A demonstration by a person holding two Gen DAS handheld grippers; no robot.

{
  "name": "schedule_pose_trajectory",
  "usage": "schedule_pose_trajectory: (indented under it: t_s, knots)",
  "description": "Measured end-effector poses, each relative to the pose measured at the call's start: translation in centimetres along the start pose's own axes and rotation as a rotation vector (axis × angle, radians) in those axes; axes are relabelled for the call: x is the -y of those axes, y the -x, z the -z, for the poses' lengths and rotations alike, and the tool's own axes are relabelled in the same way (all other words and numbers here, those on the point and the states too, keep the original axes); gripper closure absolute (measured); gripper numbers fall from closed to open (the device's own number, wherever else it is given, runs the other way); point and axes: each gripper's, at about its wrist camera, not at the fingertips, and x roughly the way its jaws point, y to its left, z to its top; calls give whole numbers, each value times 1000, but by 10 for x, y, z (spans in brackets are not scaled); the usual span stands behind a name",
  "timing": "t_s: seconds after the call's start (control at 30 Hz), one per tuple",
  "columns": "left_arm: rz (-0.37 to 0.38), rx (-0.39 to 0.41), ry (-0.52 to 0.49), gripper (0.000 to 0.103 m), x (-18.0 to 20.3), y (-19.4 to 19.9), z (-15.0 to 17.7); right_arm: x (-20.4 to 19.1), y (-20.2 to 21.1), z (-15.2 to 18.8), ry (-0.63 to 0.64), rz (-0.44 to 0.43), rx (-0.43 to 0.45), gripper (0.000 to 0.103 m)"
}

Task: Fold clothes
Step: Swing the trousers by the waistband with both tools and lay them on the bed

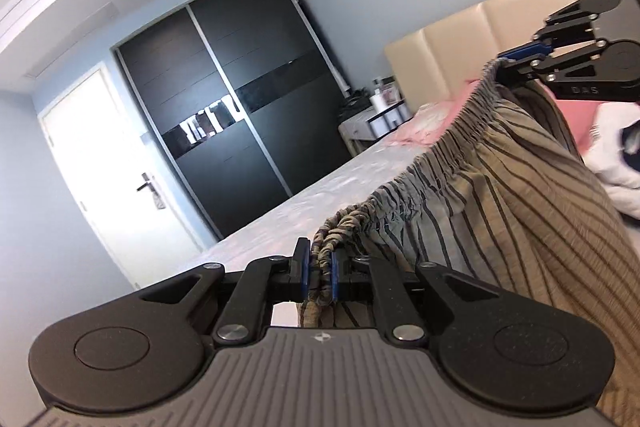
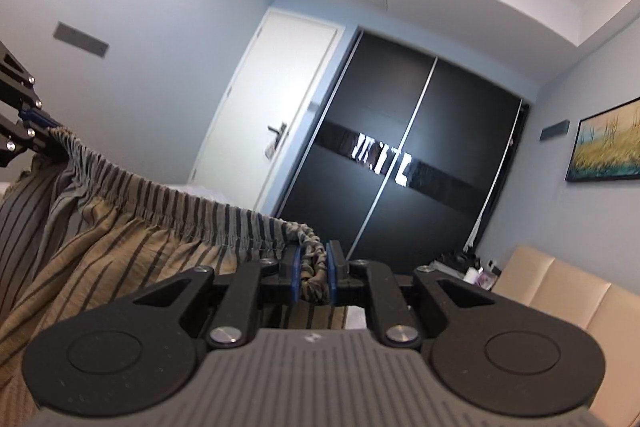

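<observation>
A brown garment with dark stripes and a gathered elastic waistband (image 1: 500, 195) hangs in the air between both grippers. My left gripper (image 1: 320, 273) is shut on one end of the waistband. My right gripper (image 2: 314, 273) is shut on the other end; it also shows in the left wrist view (image 1: 508, 61) at the upper right, clamped on the band. The left gripper shows in the right wrist view (image 2: 40, 125) at the far left edge. The waistband (image 2: 168, 203) is stretched between them and the cloth drapes down below it.
A bed (image 1: 304, 207) with a pale cover lies below the garment, with a beige padded headboard (image 1: 480, 39) and pink bedding (image 1: 576, 115). White clothing (image 1: 616, 155) lies on the bed at right. A black sliding wardrobe (image 1: 232, 115), a white door (image 1: 120, 179) and a bedside table (image 1: 372, 123) stand beyond.
</observation>
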Motion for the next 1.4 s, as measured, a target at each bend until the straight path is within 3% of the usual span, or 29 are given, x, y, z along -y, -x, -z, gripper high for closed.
schedule_pose_trajectory:
  t_s: [0.07,0.23,0.3,0.37,0.5,0.73,0.9,1.0,1.17,1.4]
  knots:
    - [-64,51,2,95,-4,-8,-8,-2,-14,-2,-12,30,18,88]
    - [-219,242,-18,95,-7,-2,-33,-2,-13,-18,-28,161,221,88]
    - [-235,274,-61,95,-1,1,-34,1,-6,-16,-14,192,265,88]
    - [-226,271,-95,95,4,2,-30,1,-1,-8,4,179,253,88]
    - [-137,144,-193,95,33,-2,18,-10,9,36,62,81,120,87]
    - [107,-138,-378,95,117,-7,146,-72,10,170,173,-232,-329,88]
    - [267,-284,-447,95,167,11,211,-107,19,240,168,-405,-581,88]
    - [344,-355,-508,96,184,16,240,-123,27,259,212,-474,-647,88]
    - [400,-419,-581,96,194,15,270,-131,39,283,311,-561,-710,88]
    - [483,-462,-604,97,188,24,265,-138,20,266,429,-651,-764,88]
